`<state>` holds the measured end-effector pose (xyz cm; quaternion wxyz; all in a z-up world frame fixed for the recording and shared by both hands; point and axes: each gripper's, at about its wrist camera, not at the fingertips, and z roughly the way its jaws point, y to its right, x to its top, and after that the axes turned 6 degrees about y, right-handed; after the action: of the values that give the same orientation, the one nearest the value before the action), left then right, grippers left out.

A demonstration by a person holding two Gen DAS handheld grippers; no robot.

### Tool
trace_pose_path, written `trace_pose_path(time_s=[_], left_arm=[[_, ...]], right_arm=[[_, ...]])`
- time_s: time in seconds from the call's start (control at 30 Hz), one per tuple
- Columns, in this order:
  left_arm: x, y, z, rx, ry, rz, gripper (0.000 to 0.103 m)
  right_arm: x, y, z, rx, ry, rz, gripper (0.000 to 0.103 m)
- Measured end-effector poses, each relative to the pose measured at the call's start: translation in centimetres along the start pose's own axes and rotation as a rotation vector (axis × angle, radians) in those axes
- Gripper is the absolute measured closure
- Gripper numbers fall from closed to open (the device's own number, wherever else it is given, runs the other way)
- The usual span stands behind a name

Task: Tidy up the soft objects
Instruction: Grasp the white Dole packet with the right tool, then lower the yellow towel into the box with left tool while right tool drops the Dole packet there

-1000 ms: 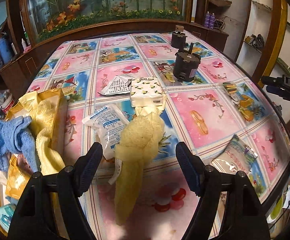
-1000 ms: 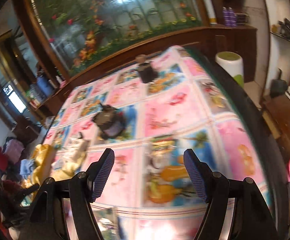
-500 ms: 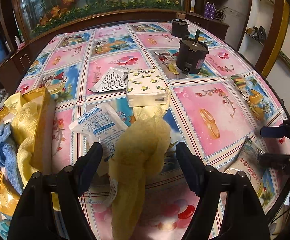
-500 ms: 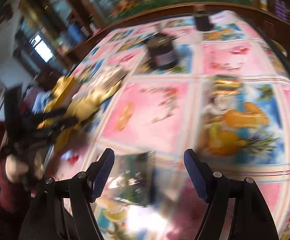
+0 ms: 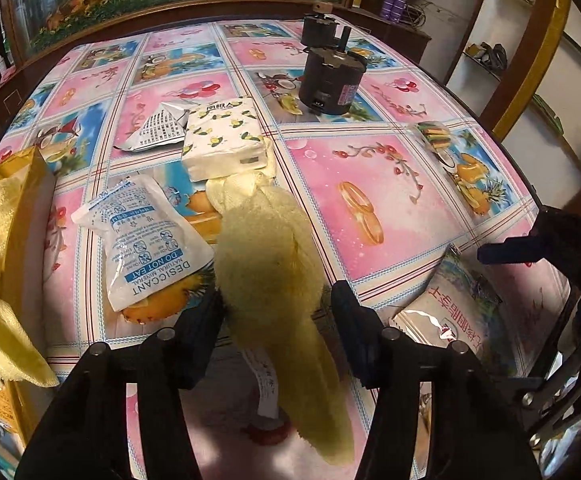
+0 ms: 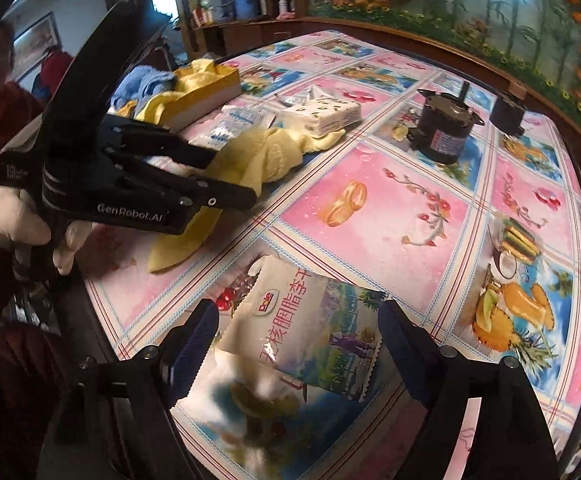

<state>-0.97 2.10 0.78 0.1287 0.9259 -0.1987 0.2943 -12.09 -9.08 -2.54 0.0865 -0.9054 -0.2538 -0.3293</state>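
Observation:
A long yellow fluffy cloth (image 5: 270,248) lies on the patterned tablecloth, its far end under a tissue pack (image 5: 222,136). My left gripper (image 5: 276,312) straddles the cloth near the table's front edge. Its jaws are closing; the left pad touches the cloth and the right pad stands just off it. The right wrist view shows that gripper (image 6: 230,176) from the side, in a gloved hand, with the cloth (image 6: 266,156) between its fingers. My right gripper (image 6: 298,328) hovers over a printed snack pouch (image 6: 310,320), jaws opening, the pouch between them and untouched.
A yellow box (image 5: 22,208) at the left edge holds yellow and blue towels (image 6: 142,80). A desiccant bag (image 5: 146,236) and a silver pouch (image 5: 158,128) lie beside the cloth. Two dark motors (image 5: 330,80) stand at the back. A small striped sweet (image 5: 434,134) lies right.
My left gripper has dropped closer over the yellow cloth and its jaws have narrowed. My right gripper has swung and rolled round over the snack pouch, with its jaws wider.

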Motion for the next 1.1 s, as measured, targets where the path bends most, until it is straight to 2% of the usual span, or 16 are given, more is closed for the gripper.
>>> trace_pose_path(time_s=[0.13,0.2,0.3,0.37,0.4,0.43,0.5,0.73,0.9,0.97,1.1], left_arm=[[0.4,0.5,0.8,0.02,0.001,-0.012,0.026],[0.7,1.1,1.4,0.052,0.0,0.007,0.021],[0.8,1.3,1.6,0.064,0.02,0.01,0.022],[0.8,1.0,1.3,0.04,0.037,-0.009,0.034],[0.8,0.8,1.0,0.036,0.041,-0.01,0.055],[0.8,0.6,0.8,0.018,0.037,-0.018,0.068],[0.7,0.1,0.5,-0.025,0.033,-0.054,0.068],[-0.4,-0.2,-1.8,-0.079,0.084,-0.098,0.068],[-0.9,-0.8,-5.5,-0.108,0.154,-0.126,0.068],[-1.2,-1.3,-7.2,-0.114,0.19,-0.143,0.068],[-1.8,-3.2,-10.4,-0.129,0.253,-0.193,0.068]], right_arm=[[0.2,-0.6,1.6,0.011,-0.064,-0.091,0.018],[0.2,-0.5,2.6,0.021,-0.095,-0.116,0.018],[0.0,-0.9,3.7,0.028,-0.118,-0.152,0.009],[0.1,-1.0,4.0,0.041,-0.112,-0.142,0.004],[0.1,-0.9,4.1,0.047,-0.11,-0.129,0.003],[0.1,-0.7,4.0,0.047,-0.112,-0.116,0.004],[-0.1,-0.6,3.7,0.042,-0.115,-0.102,0.007],[-0.6,0.7,1.4,0.04,-0.073,0.03,0.043],[-0.3,0.7,-0.4,0.031,-0.013,0.092,0.058],[0.0,0.6,-1.0,0.022,0.008,0.108,0.067],[0.5,0.3,-2.1,0.008,0.048,0.131,0.077]])
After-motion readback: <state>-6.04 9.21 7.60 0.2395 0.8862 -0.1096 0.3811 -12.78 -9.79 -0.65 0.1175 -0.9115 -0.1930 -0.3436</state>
